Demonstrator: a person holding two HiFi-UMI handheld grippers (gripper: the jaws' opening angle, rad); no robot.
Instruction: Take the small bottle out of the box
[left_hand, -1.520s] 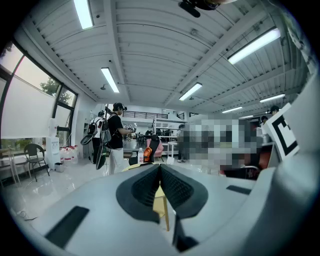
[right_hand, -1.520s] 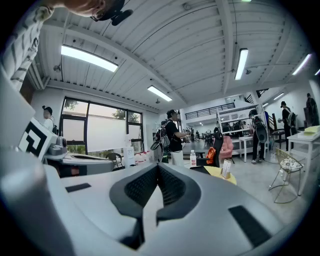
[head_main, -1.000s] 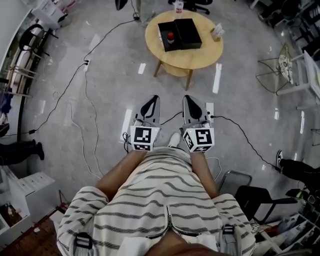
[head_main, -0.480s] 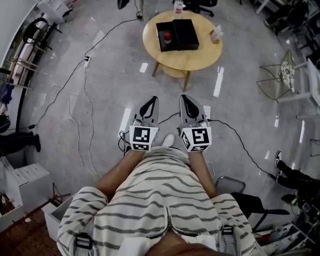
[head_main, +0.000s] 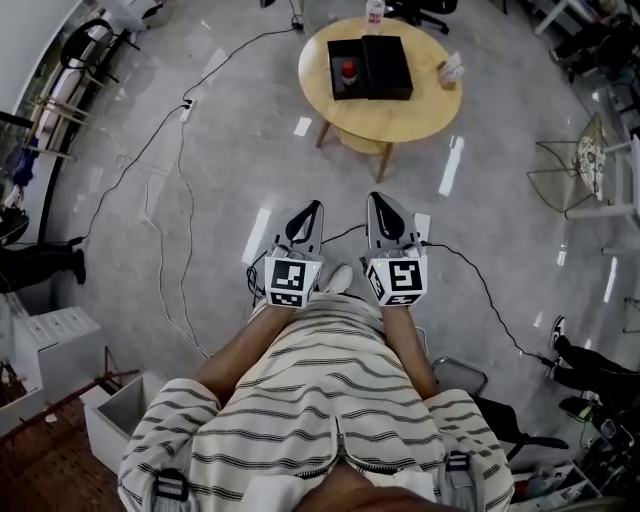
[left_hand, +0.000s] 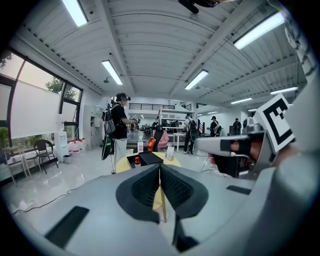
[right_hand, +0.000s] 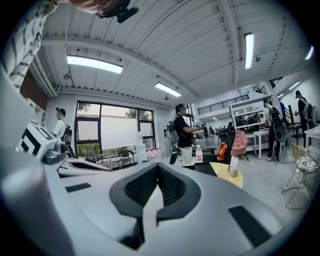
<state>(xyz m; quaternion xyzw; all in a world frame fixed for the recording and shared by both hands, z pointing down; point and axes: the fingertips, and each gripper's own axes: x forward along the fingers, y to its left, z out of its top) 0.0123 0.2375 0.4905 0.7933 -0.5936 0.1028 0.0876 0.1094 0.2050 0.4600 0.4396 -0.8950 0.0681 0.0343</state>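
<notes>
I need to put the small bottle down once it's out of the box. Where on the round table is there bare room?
Widest bare patch: the near side of the round table, between the black box with its lid and the near rim. A smaller gap lies between lid and card stand. The far edge, by the clear bottle, is tight.

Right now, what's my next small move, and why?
Probably a step toward the round table: the small bottle sits in the black box on it, well out of reach, while the left gripper and right gripper hang near your body, jaws shut and empty.
</notes>
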